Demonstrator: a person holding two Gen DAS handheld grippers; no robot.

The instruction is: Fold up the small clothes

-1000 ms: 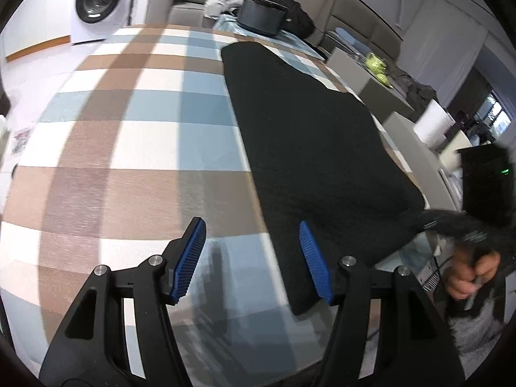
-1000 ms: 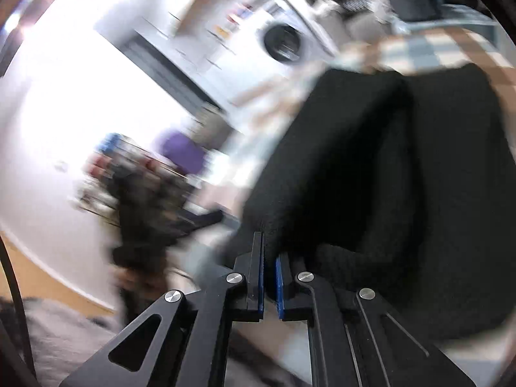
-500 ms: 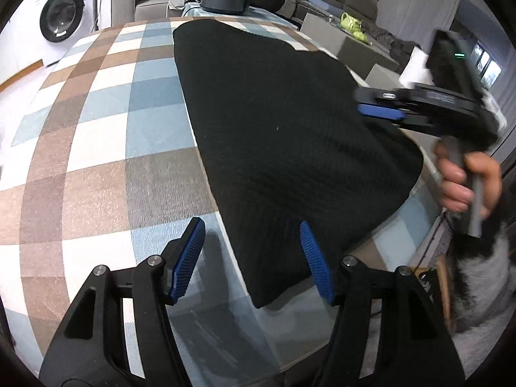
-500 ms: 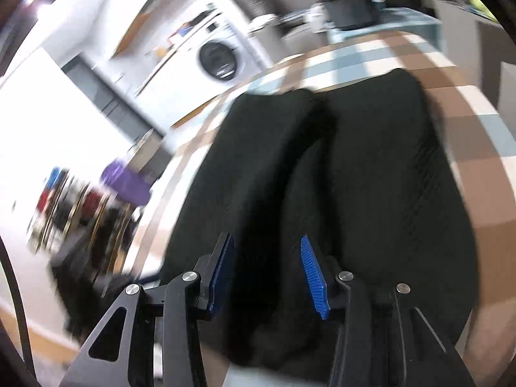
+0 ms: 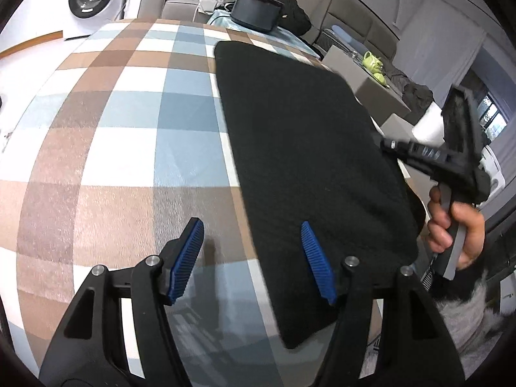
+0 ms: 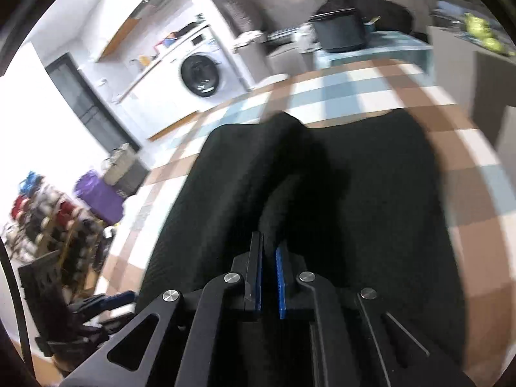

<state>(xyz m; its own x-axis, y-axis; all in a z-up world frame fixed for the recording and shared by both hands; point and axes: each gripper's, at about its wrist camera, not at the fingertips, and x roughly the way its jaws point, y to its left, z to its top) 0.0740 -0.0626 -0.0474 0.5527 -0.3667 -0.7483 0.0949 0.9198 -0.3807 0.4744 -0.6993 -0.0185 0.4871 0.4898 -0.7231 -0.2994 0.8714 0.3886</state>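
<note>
A black garment [image 5: 306, 148] lies folded lengthwise on the checked tablecloth [image 5: 113, 148]. My left gripper [image 5: 254, 258] is open and empty, hovering over the garment's near left edge. My right gripper [image 6: 268, 277] is nearly shut, its blue pads pinching a raised fold of the black garment [image 6: 371, 193] at its near edge. The right gripper also shows in the left wrist view [image 5: 391, 144], at the garment's right edge, held by a hand.
A washing machine [image 6: 203, 74] stands beyond the table's far end. A dark pot [image 5: 256, 13] and clothes sit on a sofa behind. Grey boxes [image 5: 371, 87] stand right of the table. A shelf of coloured items [image 6: 42, 213] is at left.
My right gripper was open half a second ago and has closed on a fold of the garment. The left gripper stays open and has shifted slightly relative to the garment's near edge.
</note>
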